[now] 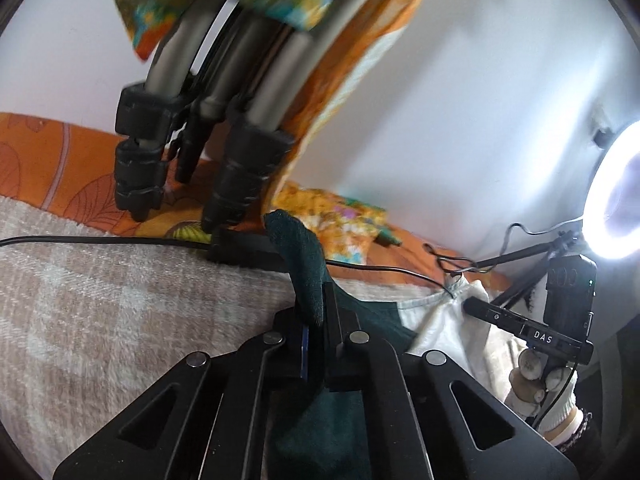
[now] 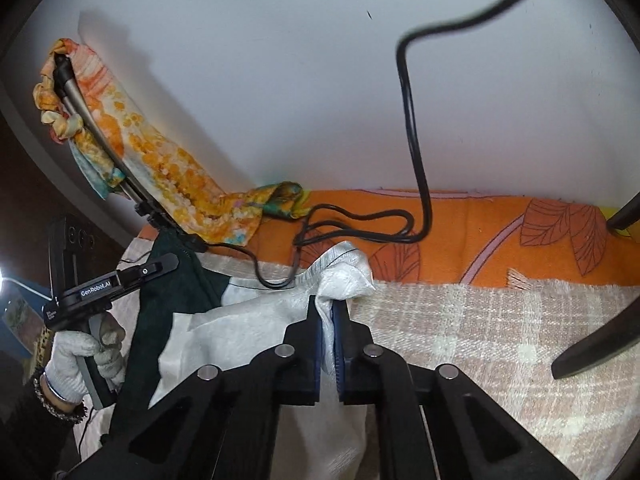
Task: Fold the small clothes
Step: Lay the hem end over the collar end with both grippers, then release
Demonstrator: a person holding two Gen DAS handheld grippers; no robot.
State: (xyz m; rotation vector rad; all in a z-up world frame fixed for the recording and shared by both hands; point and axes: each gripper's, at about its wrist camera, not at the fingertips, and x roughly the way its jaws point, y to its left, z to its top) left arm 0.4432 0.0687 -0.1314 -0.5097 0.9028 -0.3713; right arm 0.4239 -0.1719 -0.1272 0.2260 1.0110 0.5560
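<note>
1. Garment (image 1: pixel 308 256), dark green at this end, is clenched in the left tool (image 1: pixel 316 320) above the checked blanket (image 1: pixel 120 300).
2. Its white end (image 2: pixel 344 276) is pinched by the right tool (image 2: pixel 327 320). The garment seems lifted by two corners; next, bring them together evenly.

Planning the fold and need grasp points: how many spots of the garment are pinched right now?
2. The left gripper pinches the garment's dark green part; the right gripper pinches its white part. Nothing else holds it in view.
</note>
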